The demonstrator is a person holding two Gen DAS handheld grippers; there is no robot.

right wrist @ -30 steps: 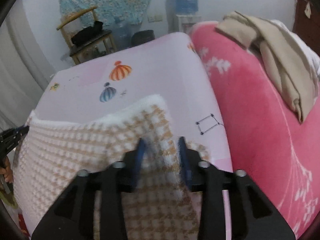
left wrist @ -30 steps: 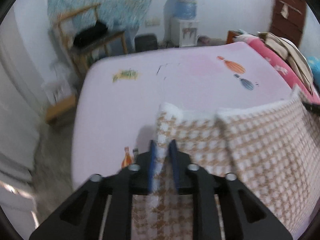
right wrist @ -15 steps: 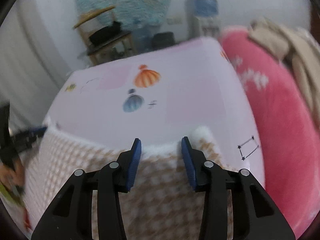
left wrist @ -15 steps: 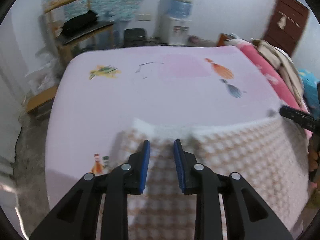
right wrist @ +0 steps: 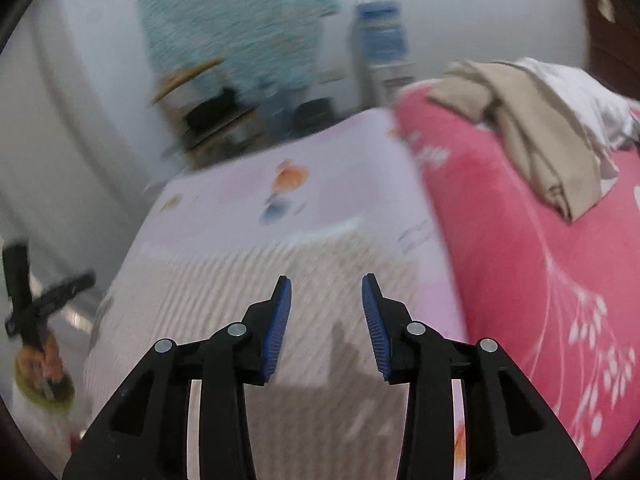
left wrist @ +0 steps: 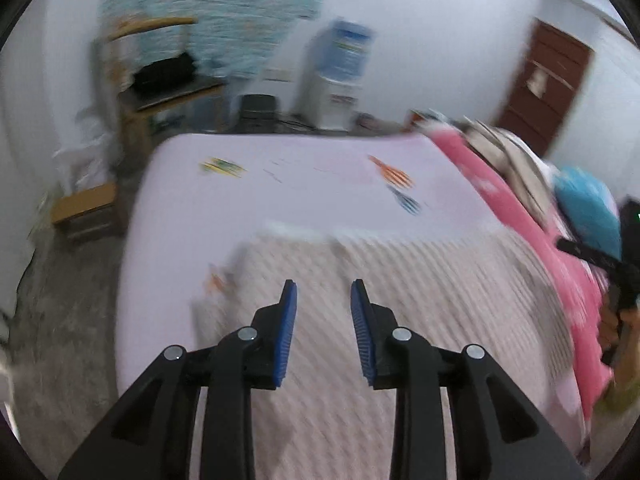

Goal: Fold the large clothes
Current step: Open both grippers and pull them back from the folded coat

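Observation:
A brown-and-white checked garment [left wrist: 420,300] lies spread flat on the lilac bed sheet [left wrist: 312,184]; it also shows in the right wrist view [right wrist: 224,292]. My left gripper [left wrist: 323,292] is open and empty, above the garment's left part. My right gripper [right wrist: 326,286] is open and empty, above the garment's right part. The right gripper shows at the right edge of the left wrist view [left wrist: 596,260], the left gripper at the left edge of the right wrist view [right wrist: 44,296]. Both views are motion-blurred.
A pink blanket [right wrist: 540,264] with beige and white clothes [right wrist: 532,120] on it lies along the bed's right side. Past the far end stand a water dispenser [left wrist: 340,76], a wooden chair [left wrist: 160,92] and a brown door [left wrist: 544,80]. Bare floor [left wrist: 60,320] lies left.
Both grippers let go of the garment's top edge, opened, and pulled back and up. The garment, held up a second ago, now lies flat on the sheet.

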